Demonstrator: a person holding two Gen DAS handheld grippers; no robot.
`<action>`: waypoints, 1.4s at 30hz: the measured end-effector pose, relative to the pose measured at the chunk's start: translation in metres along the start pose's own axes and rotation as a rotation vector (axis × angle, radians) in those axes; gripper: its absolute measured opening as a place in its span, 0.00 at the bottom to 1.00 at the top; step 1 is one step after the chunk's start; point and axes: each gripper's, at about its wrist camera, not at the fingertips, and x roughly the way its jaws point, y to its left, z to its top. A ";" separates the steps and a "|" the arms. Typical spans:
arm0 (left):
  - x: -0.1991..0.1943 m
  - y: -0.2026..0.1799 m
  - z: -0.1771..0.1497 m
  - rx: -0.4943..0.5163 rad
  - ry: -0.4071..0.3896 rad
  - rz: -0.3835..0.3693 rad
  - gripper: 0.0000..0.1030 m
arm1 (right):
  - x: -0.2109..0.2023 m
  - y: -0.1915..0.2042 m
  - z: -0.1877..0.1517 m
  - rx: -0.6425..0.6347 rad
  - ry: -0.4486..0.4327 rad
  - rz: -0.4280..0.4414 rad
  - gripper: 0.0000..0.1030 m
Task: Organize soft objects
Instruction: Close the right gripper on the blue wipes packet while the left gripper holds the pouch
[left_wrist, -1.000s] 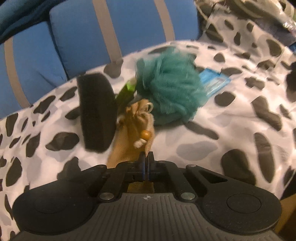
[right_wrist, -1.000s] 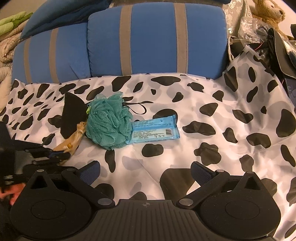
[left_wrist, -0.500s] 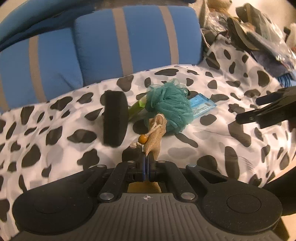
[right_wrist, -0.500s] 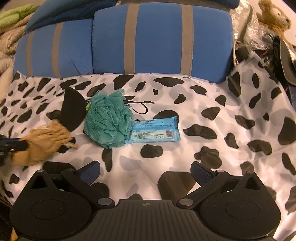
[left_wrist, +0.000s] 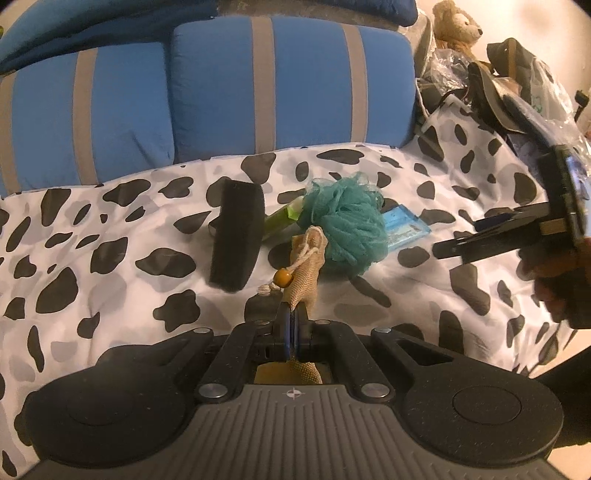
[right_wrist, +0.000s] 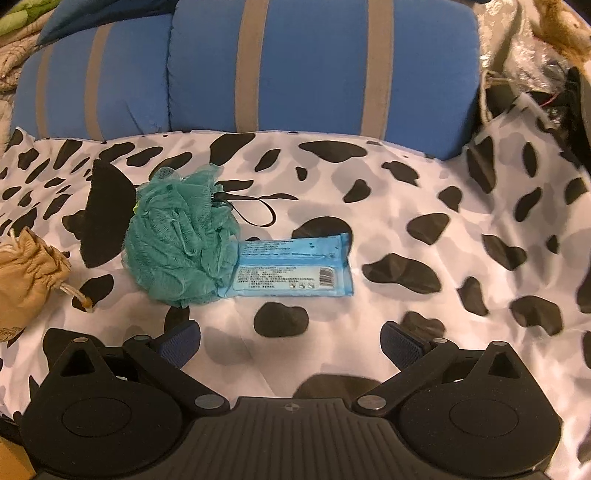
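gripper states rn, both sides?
Left gripper: shut on the tan burlap drawstring pouch, lifted off the cow-print cover.
Right gripper: open, holding nothing.

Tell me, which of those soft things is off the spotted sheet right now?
The tan drawstring pouch: the left gripper pinches it, while the teal bath pouf and black sponge lie on the sheet.

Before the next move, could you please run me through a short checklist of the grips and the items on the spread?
1. Left gripper shut on the burlap pouch: ok.
2. Pouch lifted off the cow-print cover: ok.
3. Right gripper open and empty: ok.
4. Teal bath pouf reachable, nothing on top: ok.
5. Wipes pack free of the pouf: not ok, one end is tucked under it.
6. Drop-off spot for the pouch: cannot tell.
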 end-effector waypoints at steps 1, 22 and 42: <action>0.000 0.000 0.001 -0.001 -0.001 -0.005 0.02 | 0.004 -0.002 0.002 0.004 0.001 0.008 1.00; 0.004 -0.001 0.007 -0.012 0.001 -0.035 0.02 | 0.079 -0.041 0.025 0.184 0.041 0.052 0.93; 0.010 -0.005 0.006 -0.012 0.021 -0.033 0.02 | 0.068 -0.054 0.028 0.287 -0.044 0.074 0.06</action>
